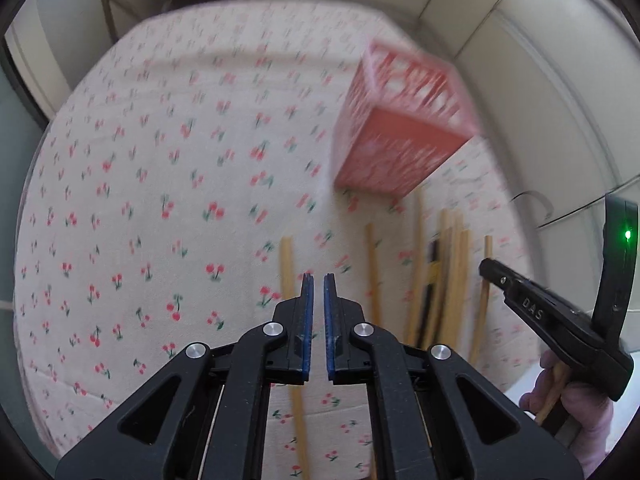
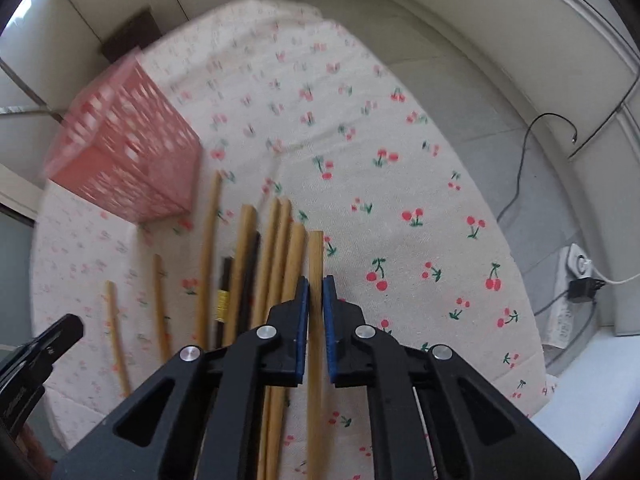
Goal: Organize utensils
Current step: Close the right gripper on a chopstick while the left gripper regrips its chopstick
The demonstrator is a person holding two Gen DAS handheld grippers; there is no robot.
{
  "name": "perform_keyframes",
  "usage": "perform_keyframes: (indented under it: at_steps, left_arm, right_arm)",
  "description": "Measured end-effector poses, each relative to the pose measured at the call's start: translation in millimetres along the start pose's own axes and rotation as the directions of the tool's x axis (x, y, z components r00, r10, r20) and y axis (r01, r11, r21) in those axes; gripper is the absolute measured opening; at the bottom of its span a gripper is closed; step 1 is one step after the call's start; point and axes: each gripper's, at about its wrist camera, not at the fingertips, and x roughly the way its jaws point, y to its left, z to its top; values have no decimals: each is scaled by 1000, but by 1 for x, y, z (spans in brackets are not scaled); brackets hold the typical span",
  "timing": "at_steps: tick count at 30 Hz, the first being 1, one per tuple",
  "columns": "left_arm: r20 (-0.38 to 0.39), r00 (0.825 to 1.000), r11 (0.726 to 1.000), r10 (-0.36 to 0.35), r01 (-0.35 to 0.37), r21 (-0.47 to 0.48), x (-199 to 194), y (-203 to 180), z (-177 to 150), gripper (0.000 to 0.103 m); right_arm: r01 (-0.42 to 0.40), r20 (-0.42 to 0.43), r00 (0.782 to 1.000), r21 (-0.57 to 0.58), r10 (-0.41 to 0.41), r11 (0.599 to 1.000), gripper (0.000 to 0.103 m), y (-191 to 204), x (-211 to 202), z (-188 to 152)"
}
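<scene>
Right tool [image 2: 315, 284] is clamped on one wooden chopstick [image 2: 315, 256]; left tool [image 1: 316, 280] has its jaws together, holding nothing. Remaining chopsticks [image 2: 244, 264] lie on the cherry-print surface [image 2: 400, 184], with the pink basket [image 2: 132, 160] at 10 o'clock.

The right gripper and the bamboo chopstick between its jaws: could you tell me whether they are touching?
Touching. In the right wrist view the right gripper has shut its blue pads on the bamboo chopstick, with no gap visible on either side.

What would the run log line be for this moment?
left gripper: shut, empty | right gripper: shut on bamboo chopstick | pink basket: empty | other chopsticks: on cherry tablecloth
</scene>
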Motion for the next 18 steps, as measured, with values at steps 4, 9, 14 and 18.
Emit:
perform_keyframes:
  at_steps: [4,9,14,18]
  left_arm:
    - [99,993,998,-63,61,23,-35,-3,-1,5]
    - [-22,999,999,-24,23,-39,-15,3,6,18]
    - [-105,985,988,135,-143,-64,35,5,9,42]
    - [-204,957,969,207,-230,-95,67,6,7,53]
  right_arm:
    - [-111,141,983,-29,114,993,8,-5,-57,-4]
    - [-137,263,952,-90,156,987,8,-3,-108,-17]
    - [-82,322,939,-133,121,988,8,2,-128,-20]
    - [-49,356,929,-155,102,987,8,10,-135,-17]
